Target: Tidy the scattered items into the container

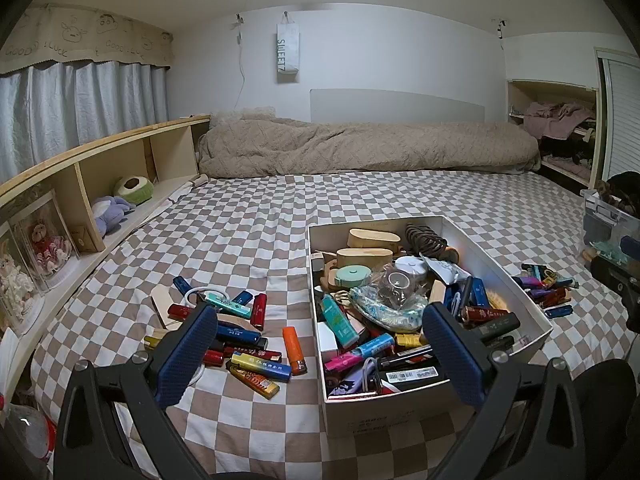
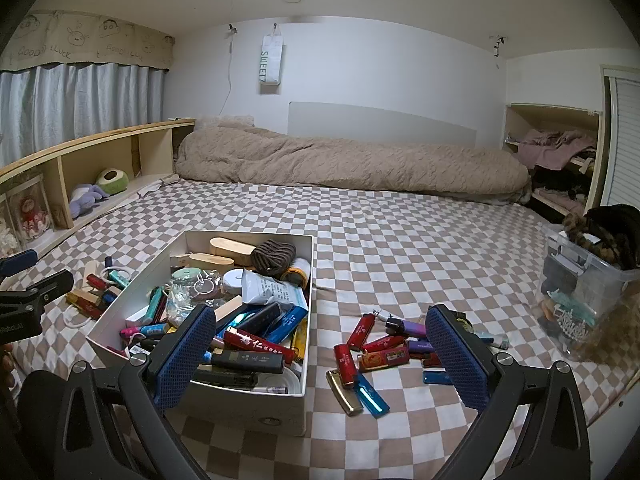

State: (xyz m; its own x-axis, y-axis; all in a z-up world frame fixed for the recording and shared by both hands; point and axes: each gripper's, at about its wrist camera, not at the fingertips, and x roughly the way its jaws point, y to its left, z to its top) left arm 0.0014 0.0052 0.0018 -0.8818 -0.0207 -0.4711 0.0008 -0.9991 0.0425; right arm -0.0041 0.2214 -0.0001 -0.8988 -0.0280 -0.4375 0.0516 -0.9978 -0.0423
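left gripper (image 1: 320, 352): released, jaws at full spread, nothing between the pads. right gripper (image 2: 320, 356): released, jaws wide, empty. white cardboard box (image 1: 520, 280) sits on the checkered bed sheet (image 1: 260, 216), already crowded with lighters and oddments. one lighter pile (image 1: 240, 336) lies left of the box, a second lighter pile (image 2: 384, 356) right of it. legible writing: hanging bag (image 1: 287, 54) reads "sweet7"; curtain valance (image 1: 80, 40) reads "good luck".
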